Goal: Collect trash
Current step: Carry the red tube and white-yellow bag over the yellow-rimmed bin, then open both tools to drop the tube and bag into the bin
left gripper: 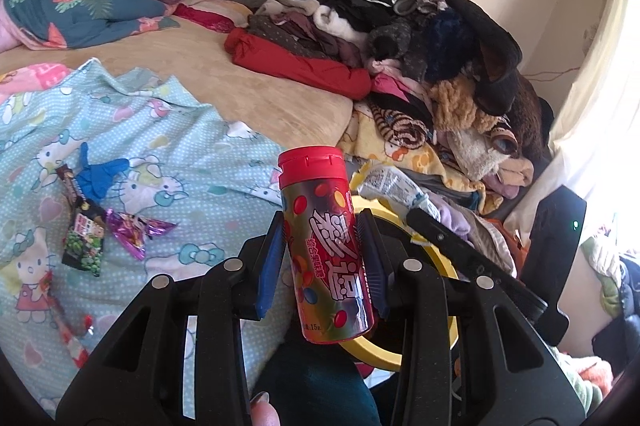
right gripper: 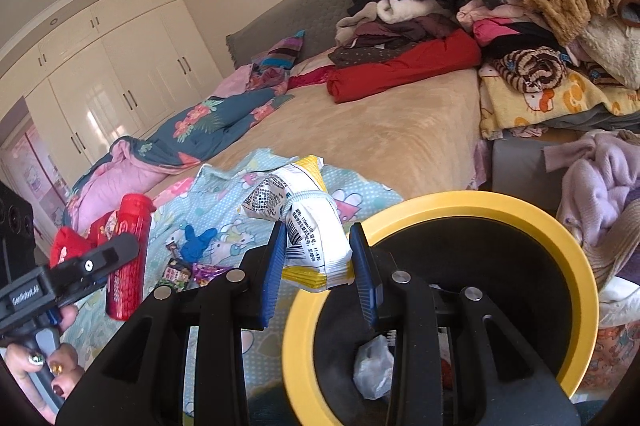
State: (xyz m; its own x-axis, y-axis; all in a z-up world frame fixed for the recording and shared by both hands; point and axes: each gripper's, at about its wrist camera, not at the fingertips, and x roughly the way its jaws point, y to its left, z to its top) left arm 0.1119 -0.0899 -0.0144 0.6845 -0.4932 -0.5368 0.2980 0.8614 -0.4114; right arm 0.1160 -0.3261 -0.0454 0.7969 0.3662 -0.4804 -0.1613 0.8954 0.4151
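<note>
My left gripper (left gripper: 322, 254) is shut on a red candy bottle (left gripper: 326, 246), held upright above the bed edge; the bottle also shows in the right wrist view (right gripper: 130, 258). My right gripper (right gripper: 318, 262) is shut on a white and yellow snack bag (right gripper: 308, 226), held over the near rim of a yellow-rimmed black trash bin (right gripper: 576, 254). The bin (left gripper: 400, 358) and the bag (left gripper: 390, 184) also show in the left wrist view, behind the bottle. Candy wrappers (left gripper: 86, 240) and a purple wrapper (left gripper: 134, 230) lie on the Hello Kitty sheet (left gripper: 160, 154), next to a blue glove (left gripper: 98, 176).
A pile of clothes (left gripper: 420, 38) and plush toys fills the bed's right side. A floral blanket (left gripper: 80, 10) lies at the far left. White wardrobes (right gripper: 100, 78) stand beyond the bed. Crumpled plastic (right gripper: 374, 370) lies inside the bin.
</note>
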